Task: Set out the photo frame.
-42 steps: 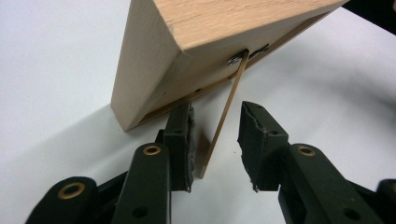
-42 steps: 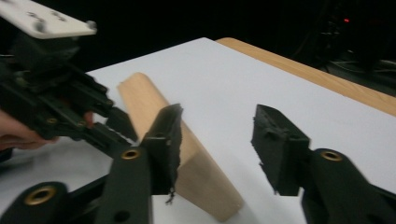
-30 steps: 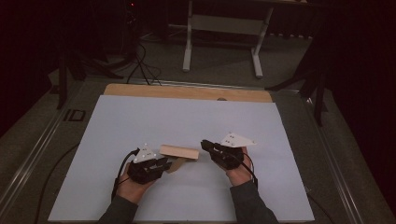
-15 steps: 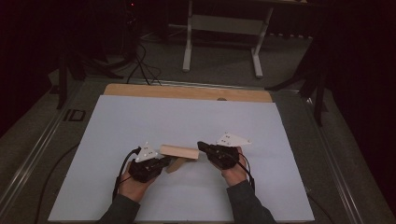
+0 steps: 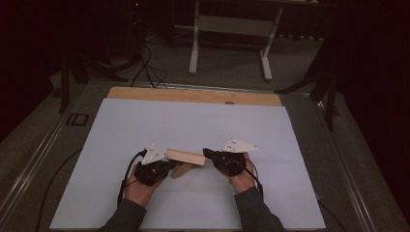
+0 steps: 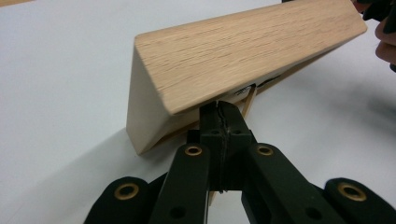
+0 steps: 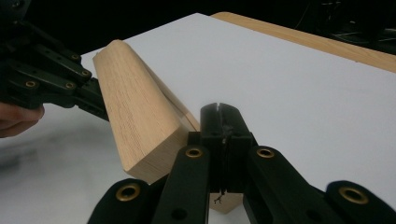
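Holding the left gripper (image 5: 170,166) with jaws pressing together on nothing visible, tips tucking under the left end of the wooden block (image 5: 185,156). Holding the right gripper (image 5: 207,153) likewise closed, nosing beside the right end. Keeping the block near the middle of the white table (image 5: 193,121), long axis running left to right between both tips, neither hand sitting nearer.
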Motion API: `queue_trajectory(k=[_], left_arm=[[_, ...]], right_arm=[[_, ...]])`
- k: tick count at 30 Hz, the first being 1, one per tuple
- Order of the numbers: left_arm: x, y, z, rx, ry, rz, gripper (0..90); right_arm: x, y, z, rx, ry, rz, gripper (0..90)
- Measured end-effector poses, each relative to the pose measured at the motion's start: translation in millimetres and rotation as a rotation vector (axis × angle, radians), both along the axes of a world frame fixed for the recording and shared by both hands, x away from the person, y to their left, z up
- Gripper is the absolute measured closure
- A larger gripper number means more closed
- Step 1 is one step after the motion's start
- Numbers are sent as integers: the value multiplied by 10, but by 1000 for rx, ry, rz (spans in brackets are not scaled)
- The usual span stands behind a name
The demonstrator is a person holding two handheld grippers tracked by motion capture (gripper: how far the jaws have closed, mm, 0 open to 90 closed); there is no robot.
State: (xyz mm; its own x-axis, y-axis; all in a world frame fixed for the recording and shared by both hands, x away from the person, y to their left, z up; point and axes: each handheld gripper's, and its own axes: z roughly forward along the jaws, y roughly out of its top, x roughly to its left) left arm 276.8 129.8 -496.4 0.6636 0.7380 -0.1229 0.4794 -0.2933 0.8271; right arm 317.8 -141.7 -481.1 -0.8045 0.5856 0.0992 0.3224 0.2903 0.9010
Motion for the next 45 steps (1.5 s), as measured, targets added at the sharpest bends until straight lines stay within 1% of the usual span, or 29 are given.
queue_trajectory(k=[8, 18, 29, 33, 39, 42, 45], left_arm=[[-4, -18, 16, -4, -8, -2, 896], [-38, -76, 56, -27, -14, -26, 896], [-48, -167, 63, -29, -14, -53, 896], [-42, -187, 58, -21, -13, -57, 896], [-27, -175, 55, -18, -13, -43, 896], [-17, -156, 56, -19, -11, -28, 897], [-5, -135, 56, -18, -11, -17, 897]], right_arm=[[-15, 19, -3, -9, 2, 12, 893], [-21, 22, -3, -9, 2, 13, 895], [-27, 26, -2, -11, 0, 14, 896], [-37, 37, -1, -10, 2, 20, 895], [-70, 105, -10, -18, -2, 51, 895], [-86, 136, -20, -20, 10, 62, 895], [-100, 171, -37, -29, 10, 75, 895]])
